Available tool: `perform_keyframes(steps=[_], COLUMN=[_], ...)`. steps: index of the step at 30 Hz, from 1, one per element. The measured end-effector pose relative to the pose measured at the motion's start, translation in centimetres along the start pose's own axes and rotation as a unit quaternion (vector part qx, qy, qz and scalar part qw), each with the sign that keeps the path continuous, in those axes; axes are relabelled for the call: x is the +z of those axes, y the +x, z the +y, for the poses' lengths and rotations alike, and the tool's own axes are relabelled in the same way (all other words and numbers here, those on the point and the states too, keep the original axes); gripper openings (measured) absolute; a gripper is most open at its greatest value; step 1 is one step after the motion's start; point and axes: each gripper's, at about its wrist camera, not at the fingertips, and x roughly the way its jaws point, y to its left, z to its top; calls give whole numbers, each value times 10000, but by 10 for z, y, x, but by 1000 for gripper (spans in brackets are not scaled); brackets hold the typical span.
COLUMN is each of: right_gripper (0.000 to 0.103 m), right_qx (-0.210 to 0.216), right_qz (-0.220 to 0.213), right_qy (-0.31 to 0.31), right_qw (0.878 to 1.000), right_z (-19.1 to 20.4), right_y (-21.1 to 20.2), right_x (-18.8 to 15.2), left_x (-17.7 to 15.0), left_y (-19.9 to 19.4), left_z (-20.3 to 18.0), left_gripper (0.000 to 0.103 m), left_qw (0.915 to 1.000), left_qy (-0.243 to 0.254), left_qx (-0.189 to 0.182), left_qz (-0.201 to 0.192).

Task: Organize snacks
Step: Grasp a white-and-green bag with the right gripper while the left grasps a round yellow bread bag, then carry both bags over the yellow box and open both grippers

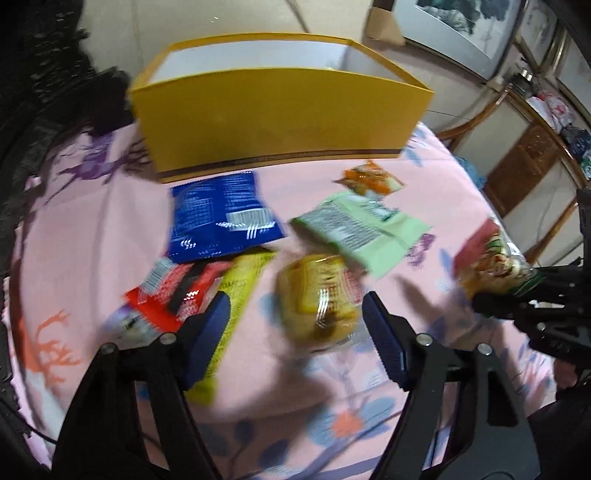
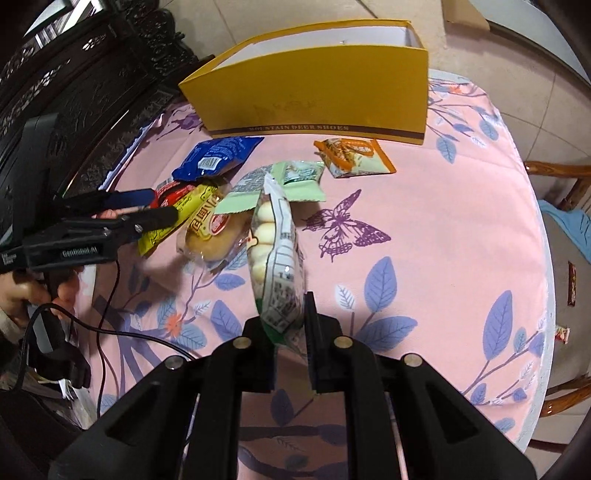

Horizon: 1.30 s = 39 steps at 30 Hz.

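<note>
A yellow open box [image 1: 280, 122] stands at the back of the table; it also shows in the right wrist view [image 2: 317, 88]. Snack packs lie before it: a blue bag [image 1: 221, 218], a light green pack [image 1: 362, 229], an orange pack [image 1: 369, 177], a red pack [image 1: 173, 291], a yellow-green bar [image 1: 236, 295] and a wrapped bun [image 1: 317, 299]. My left gripper [image 1: 295, 321] is open, low over the bun. My right gripper [image 2: 288, 325] is shut on a white pack of round snacks [image 2: 277, 258] and holds it above the table.
The round table has a pink leaf-and-butterfly cloth [image 2: 424, 240]. Dark carved furniture [image 2: 74, 74] stands to the left. Wooden chairs [image 2: 561, 181] and framed pictures [image 1: 461, 29] are to the right. A black cable [image 2: 110, 314] trails from the left gripper.
</note>
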Motion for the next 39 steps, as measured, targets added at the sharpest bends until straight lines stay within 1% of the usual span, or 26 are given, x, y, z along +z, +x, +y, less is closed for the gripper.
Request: perform_keyframes(steps=[3, 4, 5, 6, 7, 8, 9, 10, 13, 21, 31, 36, 39], right_gripper=[13, 13, 13, 13, 13, 13, 13, 13, 13, 13, 13, 13, 13], right_qx=[3, -7, -20, -30, -48, -64, -82, -88, -101, -49, 66, 131, 149], right_qz=[-41, -46, -42, -36, -37, -37, -54, -65, -85, -191, -453, -601, -706], right_qy=[42, 46, 57, 75, 103, 128, 167, 191, 234, 131, -101, -209, -283], right_qw=[10000, 10000, 10000, 10000, 9999, 9999, 9998, 9998, 9996, 9997, 9989, 9979, 9970], right_z=[-3, -4, -5, -6, -8, -10, -12, -13, -16, -7, 11, 17, 21], right_y=[-2, -2, -3, -3, -3, -4, -5, -6, -6, -12, -28, -38, -45], right_x=[0, 0, -1, -1, -2, -2, -3, -3, -3, -1, 16, 25, 34], left_x=[3, 4, 4, 3, 3, 3, 4, 4, -4, -21, -16, -9, 0], left_y=[16, 25, 33, 39, 42, 44, 42, 38, 28, -24, -81, -104, -117], left_z=[-16, -22, -26, -29, -31, -31, -29, -26, -26, -16, -10, -12, -13], left_gripper=[75, 75, 75, 74, 62, 57, 50, 49, 47, 47, 47, 47, 47], left_qw=[9998, 9996, 9993, 9991, 9988, 9986, 9990, 9994, 9992, 9997, 9969, 9946, 9927], left_qy=[124, 170, 202, 268, 334, 379, 322, 226, 343, -86, -236, -250, -318], left_qx=[-93, -91, -62, 80, 177, 227, 147, 15, 61, 49, 228, 309, 298], left_qz=[126, 224, 313, 317, 299, 297, 286, 272, 200, -219, -714, -954, -1128])
